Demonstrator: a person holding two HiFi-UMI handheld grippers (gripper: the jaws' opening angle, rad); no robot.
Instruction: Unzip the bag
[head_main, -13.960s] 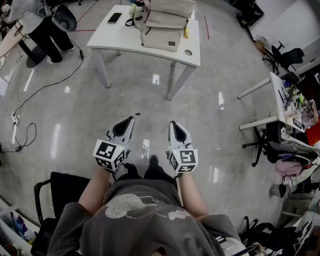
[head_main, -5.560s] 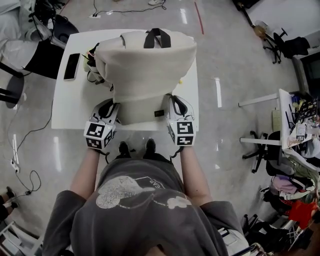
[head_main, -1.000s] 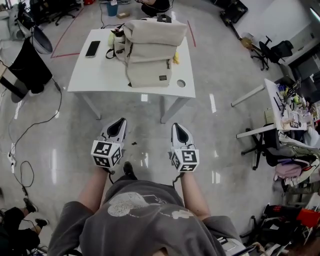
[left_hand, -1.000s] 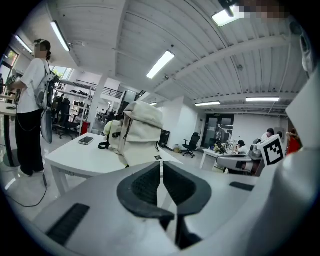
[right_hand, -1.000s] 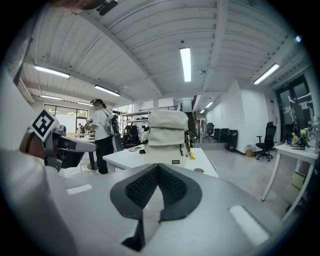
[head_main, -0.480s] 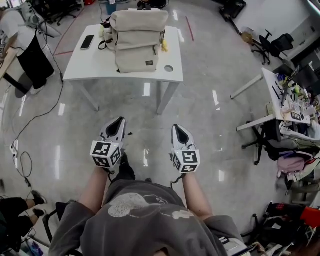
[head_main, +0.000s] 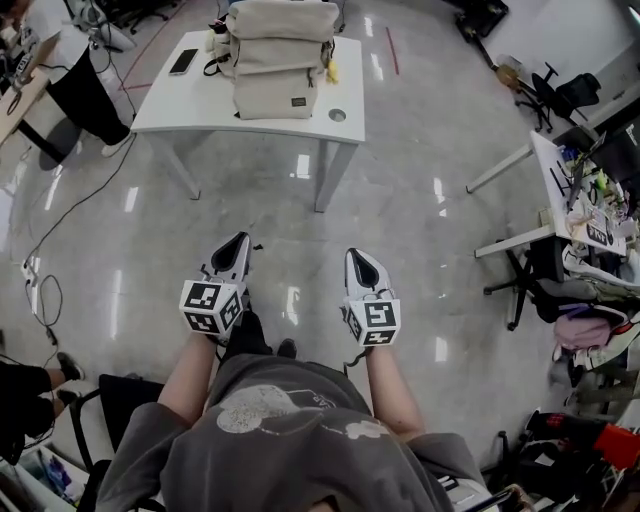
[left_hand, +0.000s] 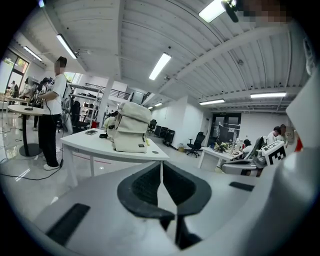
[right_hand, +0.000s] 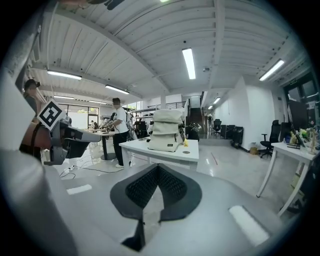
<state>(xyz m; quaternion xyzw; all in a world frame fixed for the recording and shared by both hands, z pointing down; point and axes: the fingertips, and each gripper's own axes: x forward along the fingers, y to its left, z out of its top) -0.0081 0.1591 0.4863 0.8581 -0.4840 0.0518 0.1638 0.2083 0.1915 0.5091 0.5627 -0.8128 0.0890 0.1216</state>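
Note:
The beige bag (head_main: 278, 55) stands upright on a white table (head_main: 180, 105) far ahead of me, out of reach. My left gripper (head_main: 240, 242) and right gripper (head_main: 355, 256) hang side by side over the bare floor, in front of the person's body, both pointing toward the table. In the left gripper view the bag (left_hand: 131, 130) shows beyond my left gripper (left_hand: 161, 165), whose jaws are closing to a hairline slit with nothing between them. The right gripper view has the bag (right_hand: 166, 131) past my right gripper (right_hand: 158, 167), shut and empty.
A phone (head_main: 184, 61) lies on the table left of the bag. A person (head_main: 80, 80) stands left of the table, and a cable (head_main: 40, 290) runs over the glossy floor. Desks and office chairs (head_main: 560, 200) crowd the right side. A black chair (head_main: 110, 400) stands behind, at the left.
The person has stepped back, so the table and bag sit farther off and higher in the head view. Both grippers stay side by side, low and empty.

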